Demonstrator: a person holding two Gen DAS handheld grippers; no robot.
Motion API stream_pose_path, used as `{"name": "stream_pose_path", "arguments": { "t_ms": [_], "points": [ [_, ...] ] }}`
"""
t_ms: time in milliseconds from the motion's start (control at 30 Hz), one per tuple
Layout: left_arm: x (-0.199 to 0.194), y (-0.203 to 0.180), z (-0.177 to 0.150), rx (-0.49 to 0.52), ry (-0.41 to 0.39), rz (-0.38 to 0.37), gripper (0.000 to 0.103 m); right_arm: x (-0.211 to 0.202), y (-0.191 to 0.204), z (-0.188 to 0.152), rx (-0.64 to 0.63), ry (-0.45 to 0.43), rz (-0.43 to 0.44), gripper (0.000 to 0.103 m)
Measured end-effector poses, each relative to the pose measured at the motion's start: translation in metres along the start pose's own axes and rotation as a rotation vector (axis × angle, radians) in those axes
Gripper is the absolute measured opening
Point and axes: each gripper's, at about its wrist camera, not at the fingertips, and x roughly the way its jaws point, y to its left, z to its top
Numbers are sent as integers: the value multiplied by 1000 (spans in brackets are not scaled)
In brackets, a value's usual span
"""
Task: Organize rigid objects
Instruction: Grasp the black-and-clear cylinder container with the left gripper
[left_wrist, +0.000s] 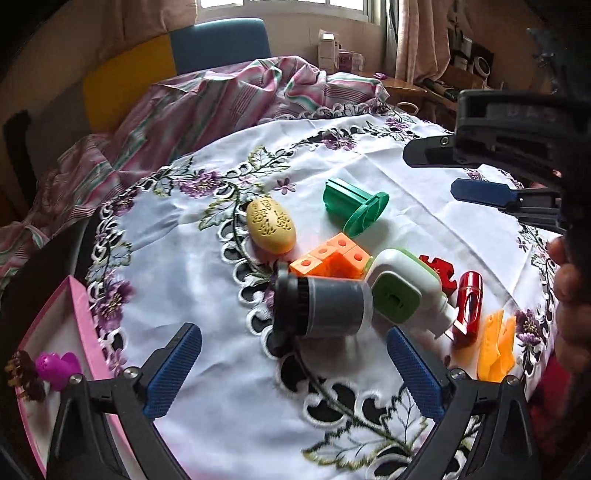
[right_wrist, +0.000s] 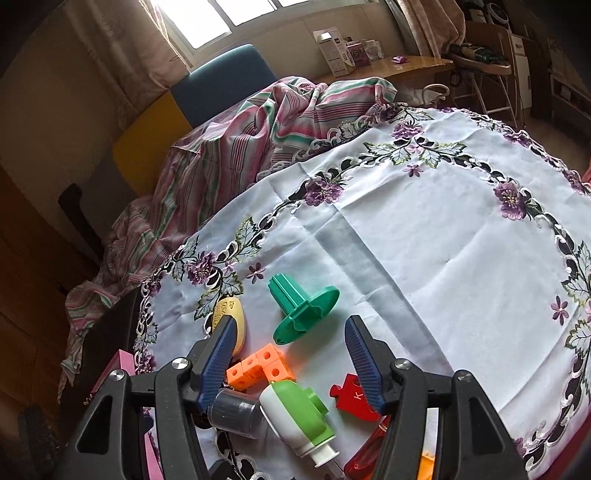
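Note:
Several small rigid items lie clustered on the white embroidered tablecloth (left_wrist: 229, 314). They include a grey cylinder with a black cap (left_wrist: 321, 308), a yellow egg (left_wrist: 271, 225), a green spool (left_wrist: 354, 206), orange cubes (left_wrist: 332, 258), a white and green piece (left_wrist: 402, 291), a red puzzle piece (left_wrist: 441, 271) and a shiny red tube (left_wrist: 469, 306). My left gripper (left_wrist: 295, 354) is open wide just short of the grey cylinder, holding nothing. My right gripper (right_wrist: 291, 350) hovers open above the orange cubes (right_wrist: 258, 365) and green spool (right_wrist: 303, 310), also with nothing held.
A pink box (left_wrist: 79, 314) sits at the table's left edge, with a purple item (left_wrist: 55, 369) and a brown piece inside. An orange-yellow piece (left_wrist: 496, 347) lies at the right of the cluster. Striped bedding (left_wrist: 207, 110) is heaped behind the table. A hand (left_wrist: 572, 295) is at the right.

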Motion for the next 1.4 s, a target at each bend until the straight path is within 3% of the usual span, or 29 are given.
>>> {"name": "stream_pose_path", "arguments": {
  "t_ms": [200, 267, 300, 567, 833, 1000, 1067, 1167, 1200, 1400],
  "points": [
    [25, -6, 8, 13, 18, -5, 100, -1, -3, 2, 14, -4, 5, 62],
    [33, -4, 8, -4, 38, -49, 67, -1, -3, 2, 18, -1, 7, 62],
    [37, -1, 8, -26, 60, -79, 64, 0, -3, 2, 16, 1, 5, 62],
    [2, 15, -11, -90, 2, -92, 63, 10, 4, -1, -36, 51, -3, 62],
    [-40, 41, -36, -192, -28, -63, 64, 38, 24, -23, -164, 228, -9, 62],
    [-62, 53, -47, -227, -56, -41, 64, 49, 33, -36, -228, 292, -36, 64],
    [-71, 56, -50, -238, -69, -36, 64, 47, 37, -38, -237, 302, 11, 64],
    [-83, 62, -55, -255, -90, -32, 64, 41, 42, -38, -181, 339, 231, 63],
    [-87, 65, -57, -263, -94, -29, 64, 39, 44, -38, -173, 336, 262, 63],
    [-95, 78, -69, -312, -91, -19, 64, 40, 46, -39, -223, 308, 152, 64]
  ]
}}
